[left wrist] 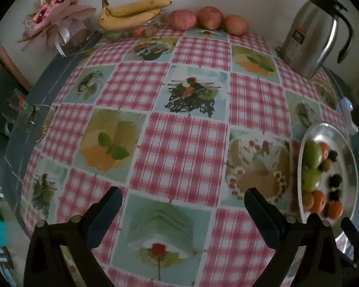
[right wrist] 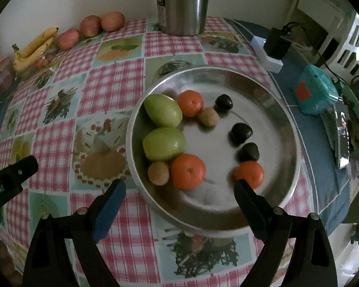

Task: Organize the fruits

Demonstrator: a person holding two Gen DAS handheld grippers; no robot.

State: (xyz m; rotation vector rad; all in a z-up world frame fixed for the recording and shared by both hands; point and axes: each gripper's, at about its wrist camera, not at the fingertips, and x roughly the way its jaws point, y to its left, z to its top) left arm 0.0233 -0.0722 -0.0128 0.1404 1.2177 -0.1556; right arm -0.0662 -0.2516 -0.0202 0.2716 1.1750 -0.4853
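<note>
My left gripper (left wrist: 183, 195) and right gripper (right wrist: 179, 186) both gape wide, empty; three mandarins (right wrist: 187, 171) sit in the steel tray (right wrist: 275, 91) at twelve o'clock.

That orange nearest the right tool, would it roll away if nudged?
Probably. The orange looks round and sits loose on the smooth metal plate, so a nudge would likely roll it. The raised rim should stop it. Its skin looks firm, likely easy for the open right tool.
</note>
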